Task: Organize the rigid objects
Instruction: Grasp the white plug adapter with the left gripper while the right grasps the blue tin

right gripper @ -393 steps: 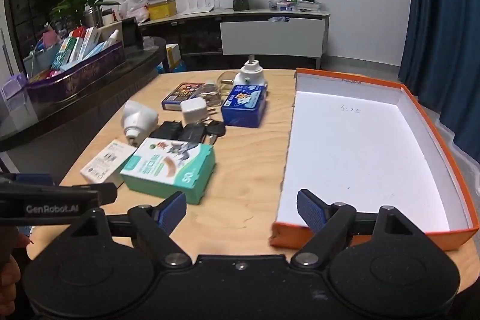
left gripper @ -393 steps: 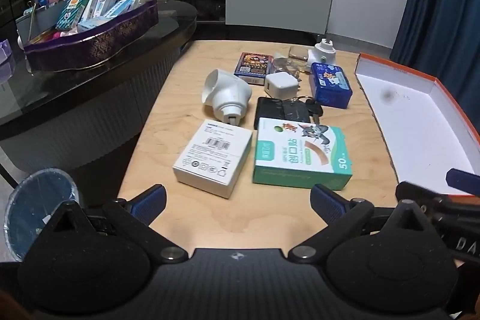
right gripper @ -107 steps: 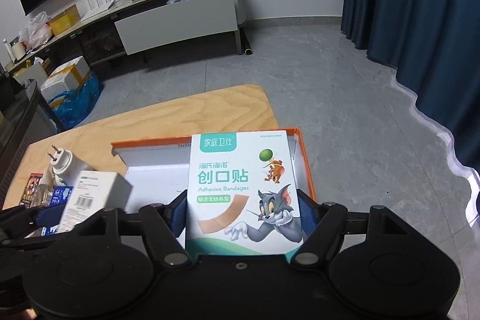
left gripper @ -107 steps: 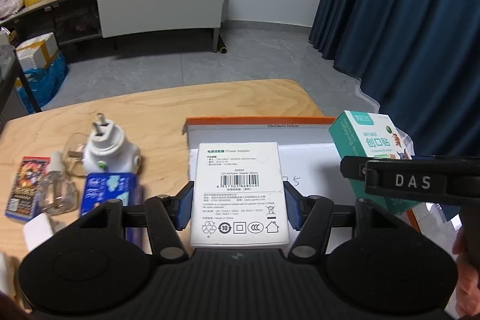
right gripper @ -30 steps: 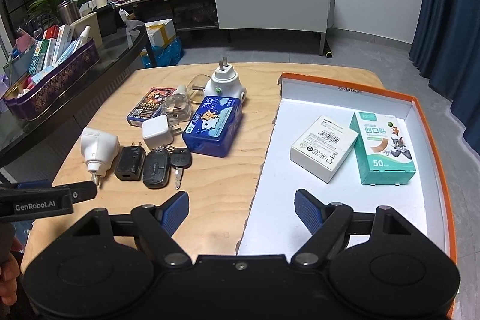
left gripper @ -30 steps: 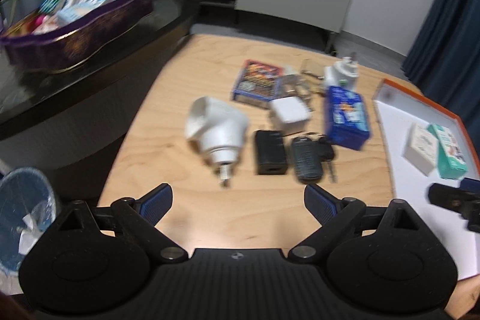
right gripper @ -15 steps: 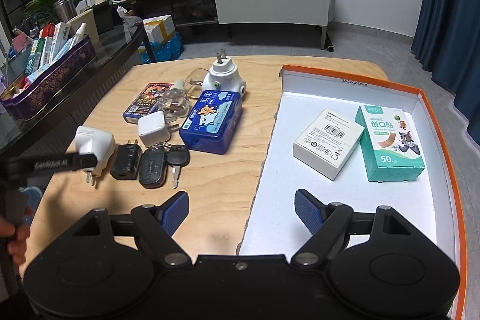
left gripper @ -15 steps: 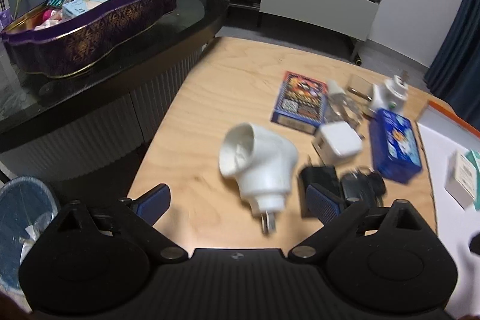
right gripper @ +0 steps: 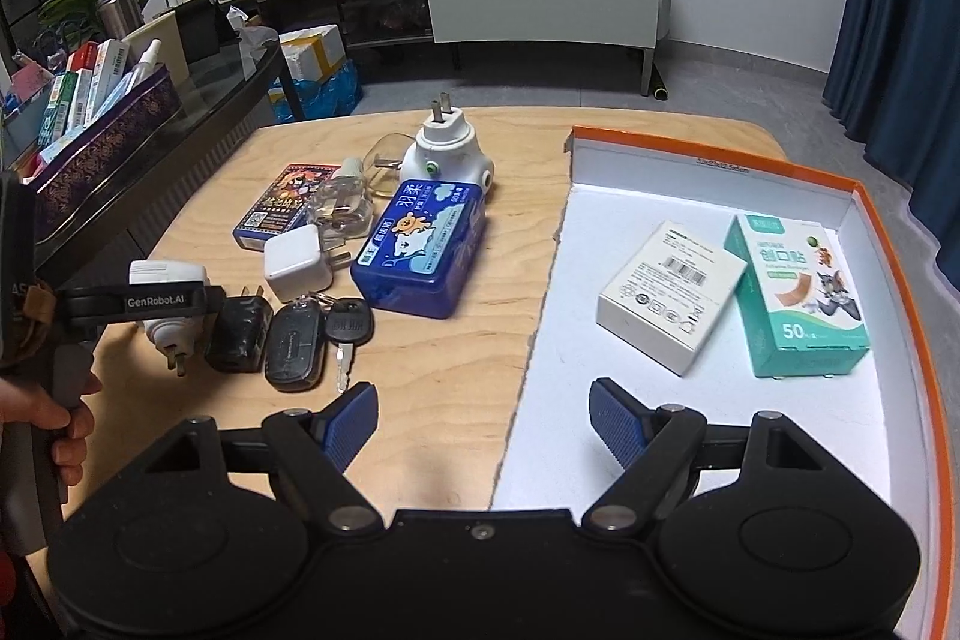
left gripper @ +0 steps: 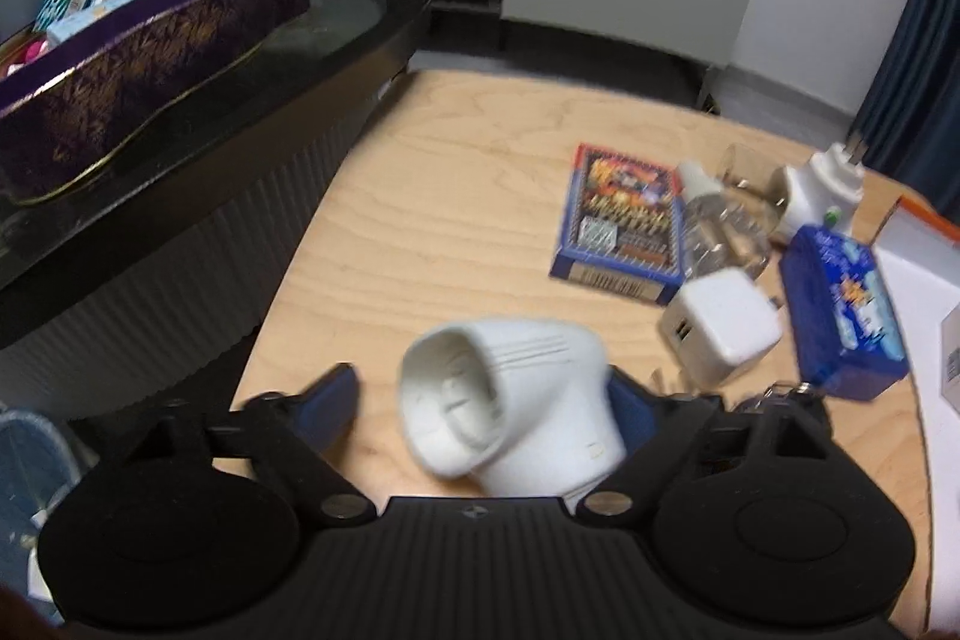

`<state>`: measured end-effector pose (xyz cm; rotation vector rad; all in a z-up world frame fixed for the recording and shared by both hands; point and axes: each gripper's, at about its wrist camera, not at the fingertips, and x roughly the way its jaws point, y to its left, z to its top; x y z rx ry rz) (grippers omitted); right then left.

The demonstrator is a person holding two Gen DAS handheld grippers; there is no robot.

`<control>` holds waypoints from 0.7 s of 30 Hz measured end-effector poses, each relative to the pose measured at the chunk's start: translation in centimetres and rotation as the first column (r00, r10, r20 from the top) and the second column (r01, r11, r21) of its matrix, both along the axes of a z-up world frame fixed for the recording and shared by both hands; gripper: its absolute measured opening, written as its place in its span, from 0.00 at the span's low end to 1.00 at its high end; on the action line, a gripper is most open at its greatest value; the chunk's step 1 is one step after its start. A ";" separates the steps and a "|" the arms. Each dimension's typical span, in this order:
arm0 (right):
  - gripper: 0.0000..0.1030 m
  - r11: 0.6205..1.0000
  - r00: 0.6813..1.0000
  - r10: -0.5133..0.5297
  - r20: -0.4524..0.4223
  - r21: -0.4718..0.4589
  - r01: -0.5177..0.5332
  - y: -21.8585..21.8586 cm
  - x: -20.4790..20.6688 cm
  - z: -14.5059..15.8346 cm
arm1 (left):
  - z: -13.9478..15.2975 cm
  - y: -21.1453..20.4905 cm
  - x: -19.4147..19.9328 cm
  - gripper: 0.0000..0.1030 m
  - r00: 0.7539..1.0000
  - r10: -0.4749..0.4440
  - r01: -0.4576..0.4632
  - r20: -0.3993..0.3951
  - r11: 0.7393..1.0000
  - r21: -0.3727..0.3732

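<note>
A white plug-in adapter (left gripper: 510,400) lies on the wooden table (left gripper: 456,196) between the fingers of my left gripper (left gripper: 480,406), whose jaws are closing. Its right pad touches the adapter; a gap remains at the left pad. From the right wrist view, one left finger (right gripper: 156,302) crosses the adapter (right gripper: 168,274). My right gripper (right gripper: 483,415) hangs open and empty over the near edge of the orange-rimmed box (right gripper: 720,172). Inside it lie a white adapter box (right gripper: 672,286) and a green bandage box (right gripper: 798,298).
On the table lie a blue tin (right gripper: 420,244), a card pack (right gripper: 282,208), a white charger (right gripper: 297,262), a black charger (right gripper: 237,328), a key fob (right gripper: 297,340) and a round white plug (right gripper: 444,154). A purple tray (left gripper: 150,40) stands left.
My left gripper has moved forward and down over the white adapter, which now sits between its fingers, and the jaws have narrowed. The right gripper has barely moved.
</note>
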<state>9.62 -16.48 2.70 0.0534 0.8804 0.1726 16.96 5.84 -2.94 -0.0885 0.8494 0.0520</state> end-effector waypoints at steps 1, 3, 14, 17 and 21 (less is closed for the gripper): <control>0.89 1.000 1.000 0.002 0.000 0.000 -0.002 0.2 0.2 -0.1 | 0.1 -0.1 0.0 0.67 1.000 -0.006 0.006 0.005 1.000 0.001; 0.89 1.000 1.000 -0.002 0.006 0.007 0.002 0.6 0.7 -0.2 | 0.3 -0.2 -0.3 0.66 1.000 -0.019 0.019 0.009 1.000 -0.010; 0.89 0.997 0.999 -0.018 -0.029 0.075 0.020 4.0 7.9 -1.2 | 1.6 -1.6 -2.7 0.66 0.996 -0.053 0.053 0.076 0.999 0.007; 0.89 0.997 0.998 -0.053 -0.043 0.049 0.055 5.0 10.1 -2.0 | 1.7 -1.3 -2.8 0.66 0.996 -0.053 0.054 0.074 0.998 -0.014; 0.89 0.996 0.993 -0.088 -0.072 0.001 0.089 6.0 12.7 -3.5 | 1.8 -1.1 -2.9 0.66 0.996 -0.046 0.048 0.082 0.999 -0.023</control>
